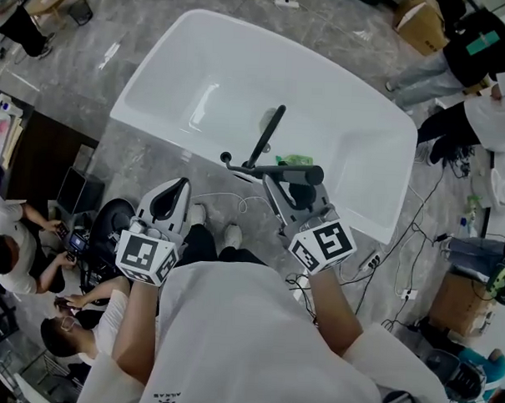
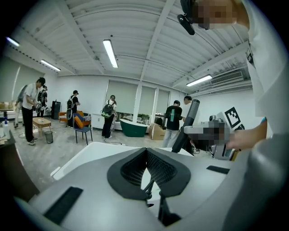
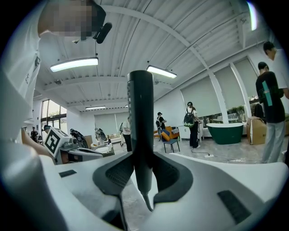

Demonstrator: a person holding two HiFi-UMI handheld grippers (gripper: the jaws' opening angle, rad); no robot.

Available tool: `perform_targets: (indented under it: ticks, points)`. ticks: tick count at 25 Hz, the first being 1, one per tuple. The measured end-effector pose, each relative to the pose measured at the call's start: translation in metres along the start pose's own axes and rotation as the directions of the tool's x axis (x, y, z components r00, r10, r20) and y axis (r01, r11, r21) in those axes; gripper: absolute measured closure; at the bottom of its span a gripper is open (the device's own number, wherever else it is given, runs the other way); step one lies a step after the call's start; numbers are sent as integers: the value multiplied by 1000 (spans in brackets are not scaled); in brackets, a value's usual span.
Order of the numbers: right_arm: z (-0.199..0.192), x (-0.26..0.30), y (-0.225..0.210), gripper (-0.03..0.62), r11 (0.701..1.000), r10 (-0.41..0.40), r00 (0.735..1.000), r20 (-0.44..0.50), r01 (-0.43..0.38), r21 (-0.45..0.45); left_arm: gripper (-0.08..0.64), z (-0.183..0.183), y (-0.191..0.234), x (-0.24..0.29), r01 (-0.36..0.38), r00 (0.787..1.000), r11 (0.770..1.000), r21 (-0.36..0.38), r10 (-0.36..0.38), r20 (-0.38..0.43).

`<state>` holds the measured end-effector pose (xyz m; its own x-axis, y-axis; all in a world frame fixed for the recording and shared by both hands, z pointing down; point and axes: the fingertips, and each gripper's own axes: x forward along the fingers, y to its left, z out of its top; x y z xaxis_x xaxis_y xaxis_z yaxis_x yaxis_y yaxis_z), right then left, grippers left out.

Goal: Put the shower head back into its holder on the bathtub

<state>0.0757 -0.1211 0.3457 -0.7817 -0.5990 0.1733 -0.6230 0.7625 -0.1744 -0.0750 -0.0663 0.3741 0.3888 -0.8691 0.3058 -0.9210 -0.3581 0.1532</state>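
Jaws of right gripper (image 3: 142, 162) clench shower head (image 3: 140, 113); left gripper (image 2: 146, 155) pinched together, empty; wand's lower end hidden overhead.

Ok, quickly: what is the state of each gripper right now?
Left gripper: closed, nothing between its jaws.
Right gripper: closed on the shower head.

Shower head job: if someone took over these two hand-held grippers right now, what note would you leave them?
Left gripper: shut, empty, held short of the tub.
Right gripper: shut on the shower head, gripping its handle, which stands upright.
Things: the shower head is over the near rim of the white bathtub. A dark fitting at that rim is probably the holder.
Done: shower head in hand at the tub.
Left: seat it in the holder, then release.
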Motion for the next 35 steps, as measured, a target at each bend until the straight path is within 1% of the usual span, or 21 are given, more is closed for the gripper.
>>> perform_targets:
  ticks: [4, 6, 11, 16, 22, 27, 35]
  points:
    - [-8, 15, 5, 452, 999, -26, 999, -30, 26, -19, 551, -8, 17, 3, 30, 999, 999, -14, -30, -20]
    - [-11, 22, 4, 452, 999, -44, 998, -38, 44, -15, 551, -10, 24, 8, 49, 998, 999, -16, -49, -31]
    - [-28, 41, -1, 453, 993, -118, 990, -81, 119, 6, 551, -4, 44, 25, 114, 992, 994, -4, -114, -49]
    - [-47, 57, -3, 453, 983, -182, 976, -124, 185, 17, 551, -8, 60, 35, 174, 981, 985, -13, -174, -85]
    - [-75, 78, -10, 453, 965, -258, 952, -165, 263, 6, 551, -16, 78, 52, 218, 969, 976, -14, -218, -115]
    - [-105, 105, -13, 453, 951, -302, 930, -208, 308, -4, 551, -26, 99, 65, 247, 959, 969, -25, -248, -138]
    - [-139, 124, -20, 453, 931, -348, 903, -252, 365, 23, 551, -42, 113, 76, 286, 943, 957, -35, -288, -166]
